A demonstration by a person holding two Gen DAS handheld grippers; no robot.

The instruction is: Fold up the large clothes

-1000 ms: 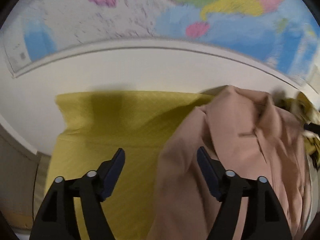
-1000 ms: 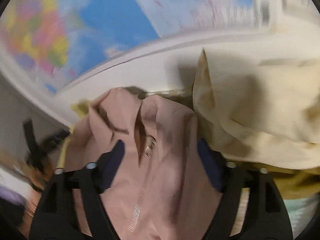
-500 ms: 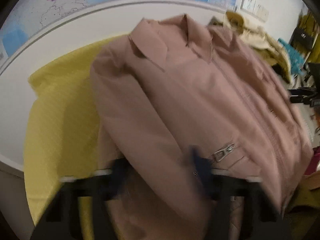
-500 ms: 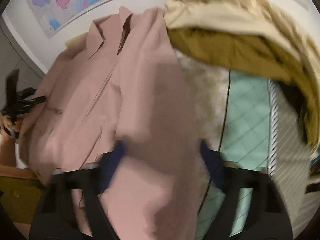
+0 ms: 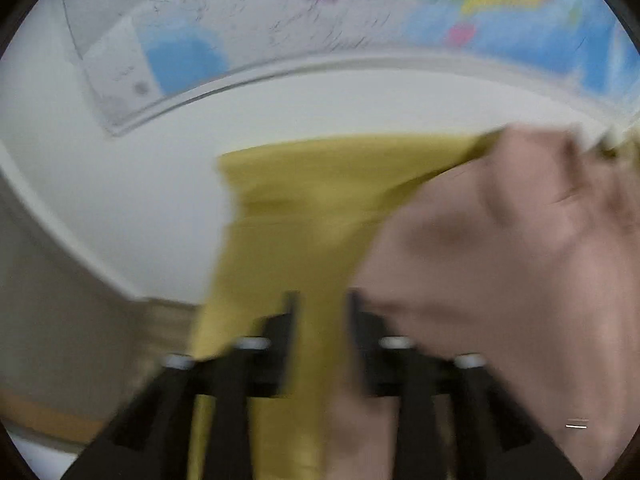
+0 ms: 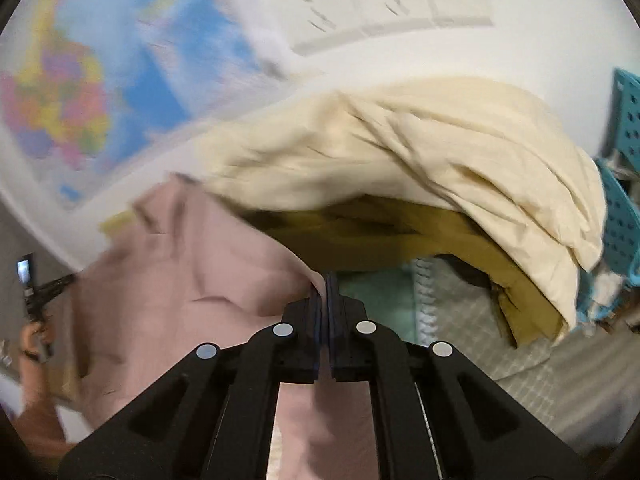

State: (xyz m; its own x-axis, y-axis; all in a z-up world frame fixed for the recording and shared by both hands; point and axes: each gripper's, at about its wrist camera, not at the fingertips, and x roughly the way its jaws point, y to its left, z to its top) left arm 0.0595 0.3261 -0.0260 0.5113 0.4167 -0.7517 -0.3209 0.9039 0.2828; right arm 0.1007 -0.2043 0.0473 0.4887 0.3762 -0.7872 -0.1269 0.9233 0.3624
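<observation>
White wall and a coloured wall map (image 5: 500,12) back both views, with a yellow sheet (image 5: 320,200) spread on the work surface below.

Nearest in the right wrist view, the right tongs (image 6: 325,292) at lower centre are closing, their pads pressed together on an edge of the pink jacket (image 6: 192,264), which spreads away to the lower left. Behind it, at centre right, a cream garment (image 6: 420,152) lies heaped over a mustard one (image 6: 384,236).

In the left wrist view, heavily blurred, the left tongs (image 5: 322,312) at lower centre are opening. Yellow sheet shows in the gap, and the jacket (image 5: 500,260) begins just beside the right-hand finger and fills the lower right; whether any cloth is pinched I cannot tell.

The step looks like taking hold of the jacket's side edges to lay it out or start a fold. Next, the left tongs likely need a firm hold on the jacket's opposite edge so both hands can draw it taut.
</observation>
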